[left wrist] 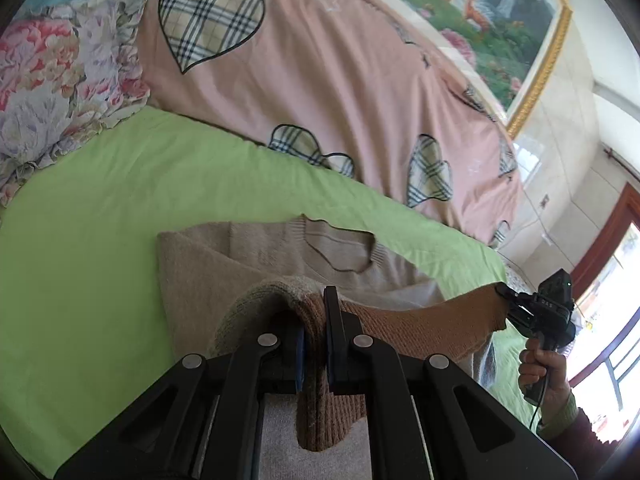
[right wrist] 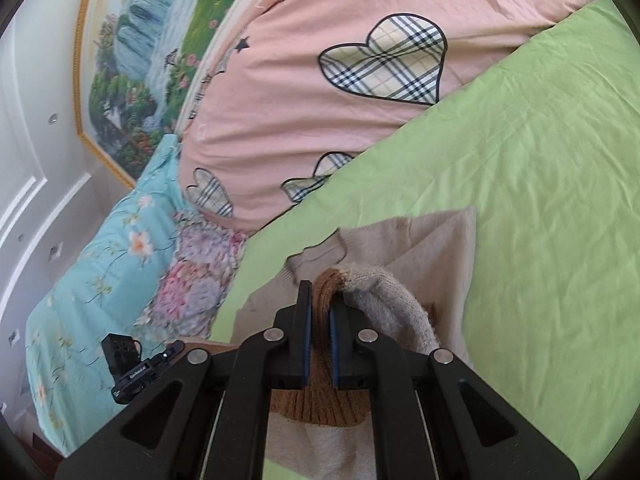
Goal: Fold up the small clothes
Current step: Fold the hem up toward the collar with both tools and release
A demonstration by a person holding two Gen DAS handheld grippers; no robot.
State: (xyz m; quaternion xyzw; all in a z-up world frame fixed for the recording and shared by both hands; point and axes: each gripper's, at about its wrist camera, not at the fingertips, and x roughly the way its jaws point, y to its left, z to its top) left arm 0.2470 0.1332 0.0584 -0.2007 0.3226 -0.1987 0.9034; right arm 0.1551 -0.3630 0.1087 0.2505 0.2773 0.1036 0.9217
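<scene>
left gripper (left wrist: 314, 344): black linkage arms, round silver pivot pins, blue pads (left wrist: 299, 354) | right gripper (right wrist: 320, 344): same build; black cable seen | hand (left wrist: 538, 372): bare skin, green cuff (left wrist: 560, 416), maroon sleeve (left wrist: 588, 436)

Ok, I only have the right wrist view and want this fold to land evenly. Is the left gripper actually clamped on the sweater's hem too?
Observer: Yes. In the left wrist view the left gripper is shut on the brown ribbed hem, with knit bunched over one finger.
Operator: Does the hem sag between the two grippers?
Observer: Barely. It runs as a nearly straight band across to the right gripper, which pinches its far corner, and it is lifted above the rest of the sweater.
</scene>
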